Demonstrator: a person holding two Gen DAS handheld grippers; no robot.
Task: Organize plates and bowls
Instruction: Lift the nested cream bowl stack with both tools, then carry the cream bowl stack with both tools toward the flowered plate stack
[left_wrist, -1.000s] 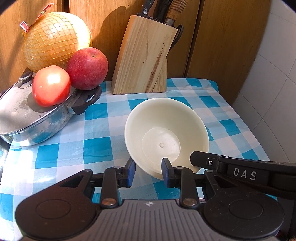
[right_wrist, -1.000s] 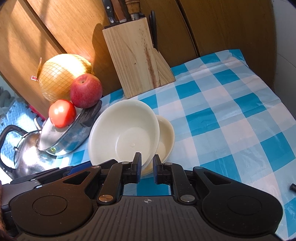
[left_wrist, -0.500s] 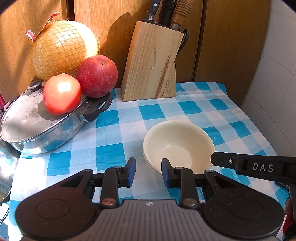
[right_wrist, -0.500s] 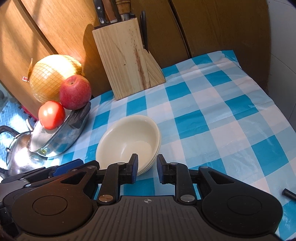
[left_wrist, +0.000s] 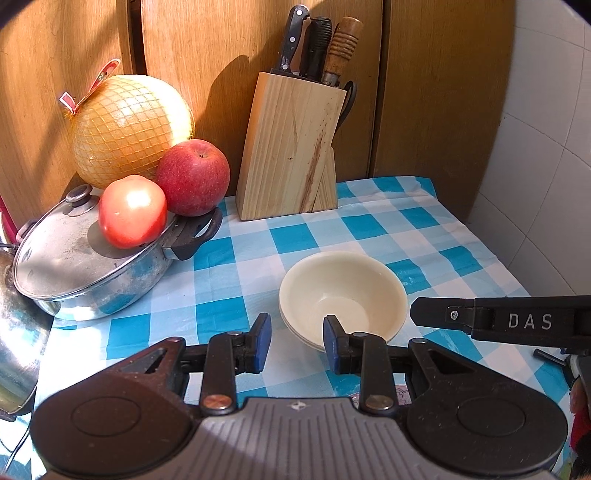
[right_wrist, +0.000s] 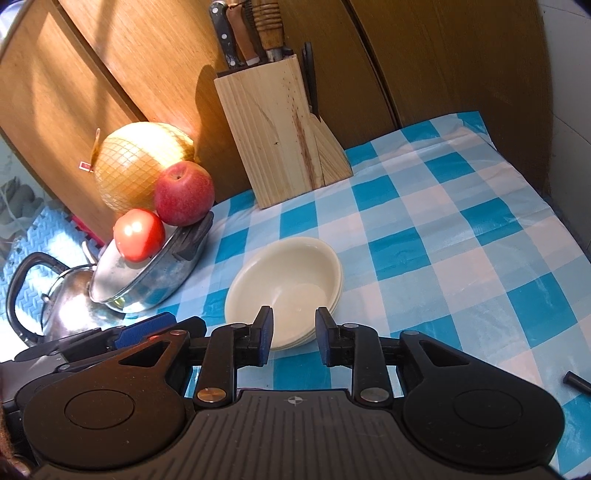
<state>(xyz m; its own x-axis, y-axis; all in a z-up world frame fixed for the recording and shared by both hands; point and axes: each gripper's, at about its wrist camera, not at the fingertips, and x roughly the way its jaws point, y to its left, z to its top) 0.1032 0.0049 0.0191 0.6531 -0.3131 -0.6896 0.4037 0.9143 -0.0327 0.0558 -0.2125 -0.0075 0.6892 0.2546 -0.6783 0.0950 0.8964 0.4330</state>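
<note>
- On the checkered table, mid-surface: stacked cream bowls, nested upright.
- Left gripper: fingers apart, holding nothing, just short of the stack.
- Right gripper: fingers apart, holding nothing, near rim between them.
- Behind: knife block.
- Left side: lidded pot bearing tomato and apple.

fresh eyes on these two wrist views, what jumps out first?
The cream stacked bowls sit mid-table on the blue-checked cloth, just ahead of both open grippers, left gripper and right gripper. At the back left, a netted pomelo, red apple and tomato crowd a lidded steel pot; a wooden knife block stands against the cabinet.
</note>
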